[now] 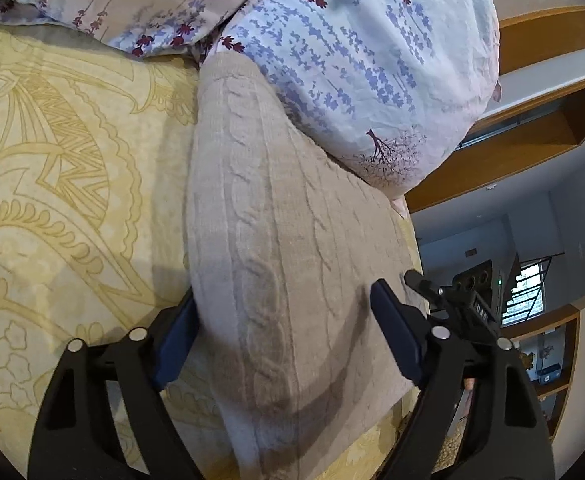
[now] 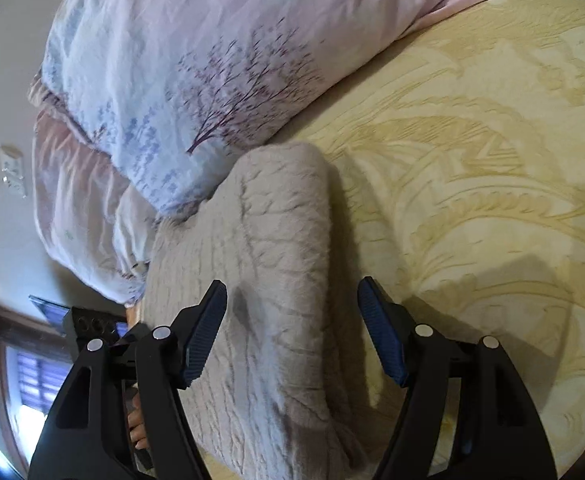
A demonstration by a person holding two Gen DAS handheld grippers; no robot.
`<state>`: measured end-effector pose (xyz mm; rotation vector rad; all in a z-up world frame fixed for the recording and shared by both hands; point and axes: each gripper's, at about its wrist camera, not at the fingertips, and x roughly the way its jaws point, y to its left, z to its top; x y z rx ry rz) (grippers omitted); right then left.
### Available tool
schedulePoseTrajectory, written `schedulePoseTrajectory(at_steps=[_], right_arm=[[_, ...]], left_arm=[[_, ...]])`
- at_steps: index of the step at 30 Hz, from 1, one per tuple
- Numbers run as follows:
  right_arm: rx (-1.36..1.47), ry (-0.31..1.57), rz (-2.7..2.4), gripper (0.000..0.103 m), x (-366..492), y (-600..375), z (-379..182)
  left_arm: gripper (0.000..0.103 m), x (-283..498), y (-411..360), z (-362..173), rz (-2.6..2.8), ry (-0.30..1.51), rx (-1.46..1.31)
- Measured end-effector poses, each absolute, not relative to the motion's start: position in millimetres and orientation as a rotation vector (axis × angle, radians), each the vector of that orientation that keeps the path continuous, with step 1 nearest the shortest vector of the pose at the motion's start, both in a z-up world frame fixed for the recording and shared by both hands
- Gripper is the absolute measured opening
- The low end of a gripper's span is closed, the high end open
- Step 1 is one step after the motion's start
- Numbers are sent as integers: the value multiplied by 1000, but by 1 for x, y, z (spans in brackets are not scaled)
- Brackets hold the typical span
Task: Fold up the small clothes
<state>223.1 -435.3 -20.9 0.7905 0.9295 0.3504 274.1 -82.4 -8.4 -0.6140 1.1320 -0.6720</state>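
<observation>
Because it is a thick, soft cable-knit in pale beige wool or the like, the folded beige cable-knit sweater [image 1: 276, 240] should handle as a light, limp but bulky bundle: it will sag wherever it is not supported, it will not slip much on cloth, and nothing about it looks fragile. It lies on the bed with the cream and yellow paisley-patterned bedspread [image 1: 64, 168], with its far end touching, perhaps tucked slightly under, the pale blue and pink floral-printed pillow [image 1: 352, 60]; its right long side runs near the bed's edge.

Its long axis runs from the hand-held grippers away toward the pillow, the cable ribs following that same line. In the right wrist view the side toward the open bedspread looks rounded and thick, which I judge to be a fold, with the layers stacked there.

A good hold, I judge, is the near short end, 1 hand-held gripper at each near corner, pinching through all layers so they lift together.

The left hand-held gripper [image 1: 284, 312] is released, its blue pads spread wide to either side of the sweater's near end. The right hand-held gripper [image 2: 292, 312] is likewise released, hovering over the near end and grasping nothing.
</observation>
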Motion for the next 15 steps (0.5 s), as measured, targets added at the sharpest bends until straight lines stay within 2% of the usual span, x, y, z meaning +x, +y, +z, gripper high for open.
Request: schedulePoseTrajectory(at_steps=[1, 3, 4, 6, 8, 11, 15], right_arm=[[801, 945, 381, 55, 224, -432, -25], [800, 931, 392, 49, 223, -428, -27], [796, 932, 400, 41, 223, -427, -29], [830, 922, 427, 34, 220, -426, -31], [825, 910, 433, 32, 216, -424, -29], [813, 880, 458, 30, 206, -415, -17], [755, 862, 512, 29, 192, -388, 1]], left_arm=[[75, 275, -82, -9, -669, 1134, -623], [69, 275, -80, -11, -669, 1137, -636], [66, 275, -79, -13, -673, 1140, -652], [59, 273, -74, -15, -674, 1142, -682], [45, 269, -71, -13, -693, 1125, -690], [40, 263, -65, -6, -719, 1106, -695], [39, 244, -45, 8, -751, 1087, -673]])
